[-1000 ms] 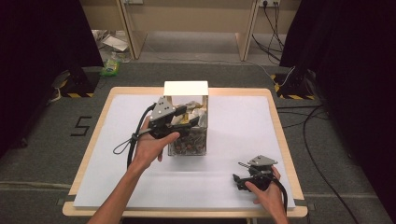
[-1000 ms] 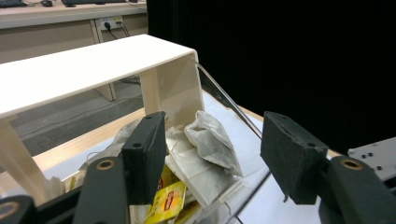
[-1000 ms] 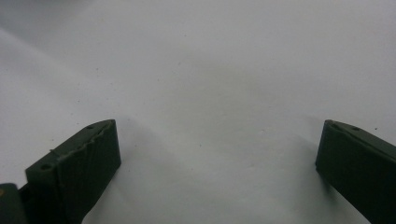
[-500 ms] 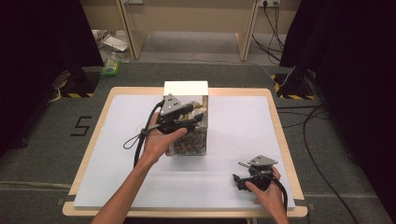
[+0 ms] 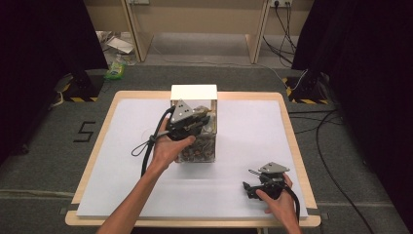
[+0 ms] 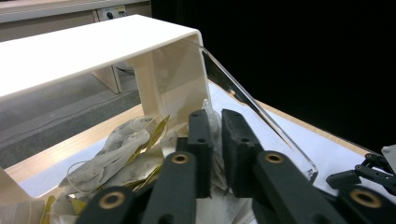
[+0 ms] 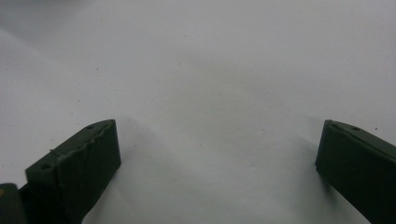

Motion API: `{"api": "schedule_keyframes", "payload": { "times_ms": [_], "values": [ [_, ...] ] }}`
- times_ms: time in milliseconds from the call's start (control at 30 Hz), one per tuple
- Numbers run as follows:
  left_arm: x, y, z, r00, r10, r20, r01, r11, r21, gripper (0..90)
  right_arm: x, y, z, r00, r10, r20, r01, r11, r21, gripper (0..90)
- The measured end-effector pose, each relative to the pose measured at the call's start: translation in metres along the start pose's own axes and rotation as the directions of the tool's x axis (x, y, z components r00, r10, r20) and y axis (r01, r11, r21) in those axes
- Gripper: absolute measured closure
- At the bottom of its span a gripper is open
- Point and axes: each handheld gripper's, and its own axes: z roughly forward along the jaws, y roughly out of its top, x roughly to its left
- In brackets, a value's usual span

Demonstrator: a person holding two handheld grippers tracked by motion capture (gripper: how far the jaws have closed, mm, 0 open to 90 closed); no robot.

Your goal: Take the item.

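Note:
A clear box (image 5: pixel 197 148) with a white back and top (image 6: pixel 93 44) stands mid-table, full of pale tea bags (image 6: pixel 119 151) with yellow tags. My left gripper (image 5: pixel 202 117) reaches into the box's open top from the left. Its jaws have just been closing. In the left gripper view it (image 6: pixel 215 116) is now shut, with a thin whitish tea bag pinched between the pads. My right gripper (image 5: pixel 247 180) lies on the white sheet near the front right corner. It (image 7: pixel 217 144) stands wide open with bare sheet between its jaws.
The white sheet (image 5: pixel 253 126) covers a wooden table (image 5: pixel 287 112). The box's clear side wall (image 6: pixel 252 102) rises beside my left jaws. Cables (image 5: pixel 146 146) trail from both grippers. Dark curtains and floor cables surround the table.
My left gripper has shifted right, further over the box and in among the tea bags, and its jaws have closed. The right hand and gripper have kept still.

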Motion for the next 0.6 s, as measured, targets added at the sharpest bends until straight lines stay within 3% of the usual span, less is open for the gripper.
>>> {"api": "schedule_keyframes", "payload": {
  "times_ms": [600],
  "values": [
    [0.003,0.010,-0.023,0.9994,-0.008,0.033,0.010,0.9985,-0.054,86.6,0.000,0.000,0.000,1.0000,0.000,0.000,0.000,1.000,0.000,0.5]
  ]
}}
